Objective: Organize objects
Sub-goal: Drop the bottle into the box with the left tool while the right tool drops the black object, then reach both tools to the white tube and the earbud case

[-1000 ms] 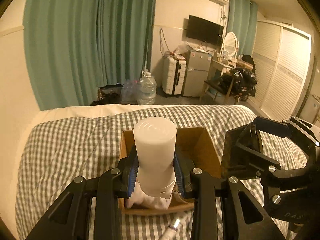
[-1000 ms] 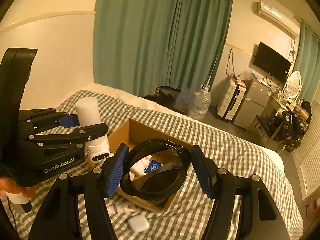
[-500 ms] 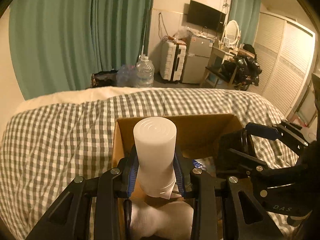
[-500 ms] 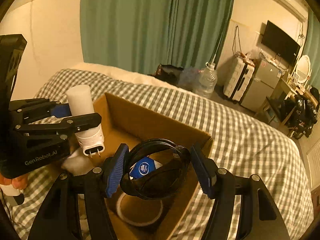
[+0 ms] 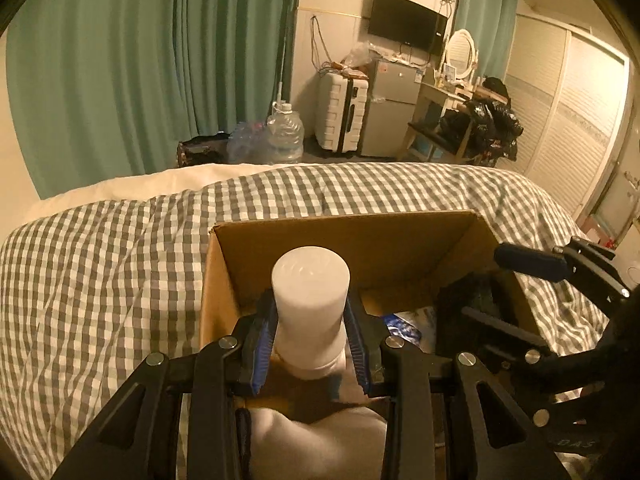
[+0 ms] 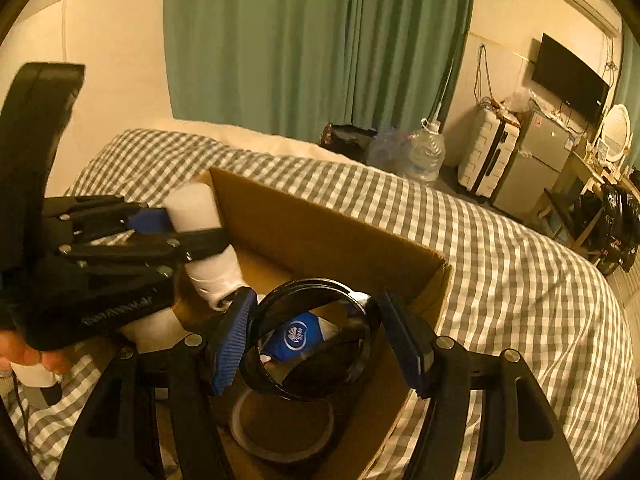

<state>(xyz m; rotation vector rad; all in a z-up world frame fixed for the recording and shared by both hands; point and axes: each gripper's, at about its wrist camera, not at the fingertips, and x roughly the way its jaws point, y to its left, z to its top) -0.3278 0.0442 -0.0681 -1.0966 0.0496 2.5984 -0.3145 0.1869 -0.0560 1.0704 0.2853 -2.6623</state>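
Note:
An open cardboard box (image 5: 348, 240) (image 6: 320, 236) sits on the checked bed. My left gripper (image 5: 310, 340) is shut on a white cylinder with a plug base (image 5: 310, 300) (image 6: 200, 220) and holds it upright inside the box's left side. My right gripper (image 6: 316, 336) is shut on a black ring-shaped item (image 6: 312, 360), held over the box's right part; the right gripper also shows in the left wrist view (image 5: 532, 264). Inside lie a blue packet (image 6: 296, 340), a tape roll (image 6: 280, 424) and white cloth (image 5: 316, 440).
The grey-and-white checked bedcover (image 5: 100, 280) spreads around the box. Green curtains (image 5: 140, 60), a water jug (image 5: 284, 132), a white suitcase (image 5: 342, 116), a small fridge (image 5: 390, 112) and a cluttered desk (image 5: 460, 120) stand beyond the bed.
Both grippers have moved forward and down over the box with their objects. The white cylinder has gone from in front of the box to inside it, and the black ring sits lower.

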